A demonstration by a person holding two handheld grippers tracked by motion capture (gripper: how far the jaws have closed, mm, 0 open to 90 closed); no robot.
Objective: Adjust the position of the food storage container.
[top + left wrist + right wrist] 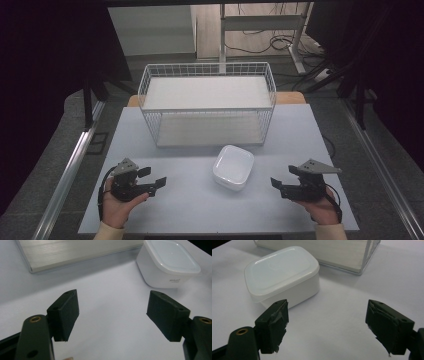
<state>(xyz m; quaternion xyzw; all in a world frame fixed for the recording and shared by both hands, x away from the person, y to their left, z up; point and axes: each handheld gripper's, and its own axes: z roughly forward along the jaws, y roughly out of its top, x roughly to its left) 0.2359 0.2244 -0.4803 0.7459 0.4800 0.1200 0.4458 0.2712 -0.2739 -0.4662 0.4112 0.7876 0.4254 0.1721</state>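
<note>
On the grey table (pixel 150 220) a white wire basket shelf (pixel 207 102) stands at the back, and the lidded white plastic box (pixel 233 167) sits just before it — between the two hands, touching neither. Left gripper (pixel 150 179) and right gripper (pixel 280 184) rest wide, holding nothing. Likely the approach step — next, both must close in on the box

The white box (pixel 233 167) is looking like smooth, glossy plastic, its lid catching a soft sheen. The table (pixel 190 200) is showing a matt, smooth pale surface. The basket (pixel 207 102) is appearing as thin white-coated metal wire, with a pale wood-grain shelf board (pixel 75 251). The left gripper (pixel 151 178) and right gripper (pixel 283 183) are wearing matt black pads (pixel 274 325), roughened at the edges.
</note>
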